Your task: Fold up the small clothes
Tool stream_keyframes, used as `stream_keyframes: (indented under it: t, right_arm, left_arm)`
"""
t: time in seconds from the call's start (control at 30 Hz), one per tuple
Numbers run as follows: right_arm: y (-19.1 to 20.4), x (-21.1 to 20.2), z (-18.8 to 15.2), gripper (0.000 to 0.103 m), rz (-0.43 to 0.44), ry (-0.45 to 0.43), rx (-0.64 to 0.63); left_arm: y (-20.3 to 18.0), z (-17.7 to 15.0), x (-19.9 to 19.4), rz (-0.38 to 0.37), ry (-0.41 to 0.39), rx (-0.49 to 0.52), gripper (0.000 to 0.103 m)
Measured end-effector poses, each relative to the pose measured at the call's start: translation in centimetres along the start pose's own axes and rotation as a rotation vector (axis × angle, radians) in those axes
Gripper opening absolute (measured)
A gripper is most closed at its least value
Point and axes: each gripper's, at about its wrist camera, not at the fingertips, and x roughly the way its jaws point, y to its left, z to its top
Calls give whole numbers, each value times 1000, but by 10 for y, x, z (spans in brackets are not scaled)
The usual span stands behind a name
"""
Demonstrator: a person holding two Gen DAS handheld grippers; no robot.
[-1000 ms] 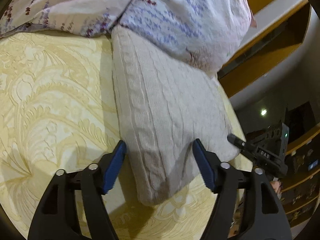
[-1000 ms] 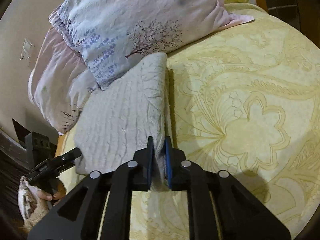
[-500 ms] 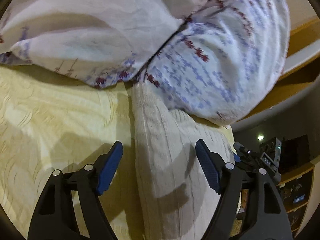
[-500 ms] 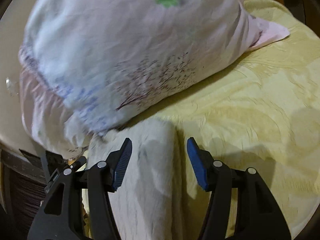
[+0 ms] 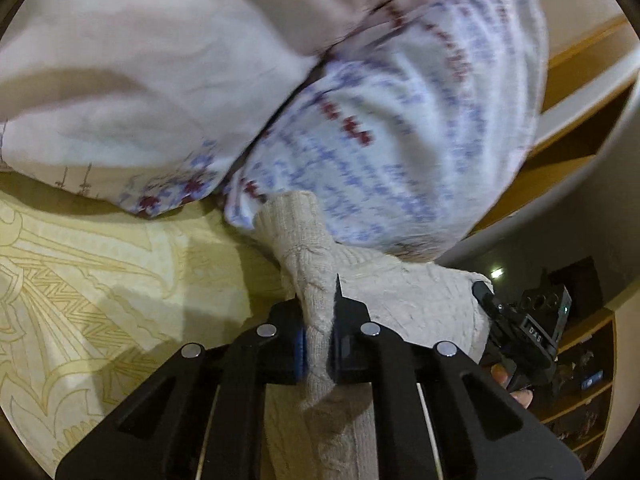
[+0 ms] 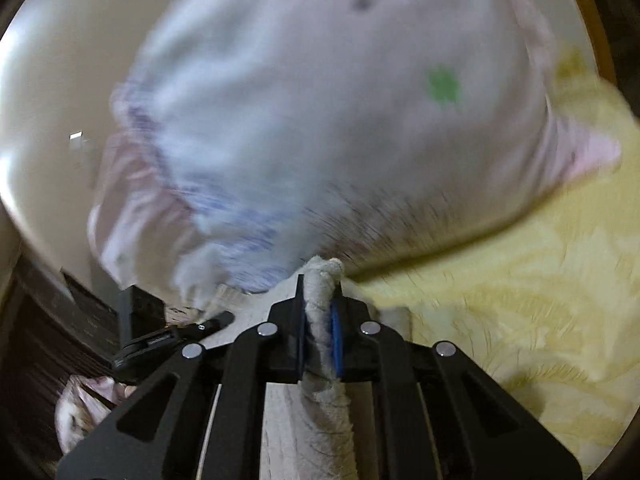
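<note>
A cream cable-knit sweater (image 5: pixel 404 292) lies folded on the yellow patterned bedspread (image 5: pixel 88 280), its far end against the pillows. My left gripper (image 5: pixel 318 344) is shut on a bunched far corner of the sweater. My right gripper (image 6: pixel 320 336) is shut on the other far corner of the sweater (image 6: pixel 322 280), which stands up between the blue pads. Each gripper shows in the other's view: the right one (image 5: pixel 520 328) and the left one (image 6: pixel 168 340).
Two floral pillows (image 5: pixel 360 112) lie right behind the sweater's far end, also in the right wrist view (image 6: pixel 340 120). A wooden headboard and shelf (image 5: pixel 580 120) stand past the bed's edge. Bedspread (image 6: pixel 520 320) stretches to the right.
Both grippers moved forward along the sweater to its far end by the pillows. Both were open half a second ago and have now shut on the far corners.
</note>
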Motion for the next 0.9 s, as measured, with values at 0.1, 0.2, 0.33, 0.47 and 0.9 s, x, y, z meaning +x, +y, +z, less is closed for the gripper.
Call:
stream_keyframes:
  t: [0.1,0.2,0.33,0.47,0.9]
  right_arm:
    - [-17,14,-9,9,-135,72,28]
    - [-41,41,-16,9,-232,188,110]
    - [-48,56,-15,12,-259,237,160]
    - [-37,44,-16,37,-304,213,140]
    - [-12,-30,-74,30,-159,235,107]
  left_arm:
    - [4,-2,2,51,-7,4,9]
    - [12,-4,12,92,11,-49,9]
    - [16,-3,20,120,22,-81,10]
    - [14,-5,18,128,29,-95,21]
    - [-19,-78,-47,70,77,-14,58]
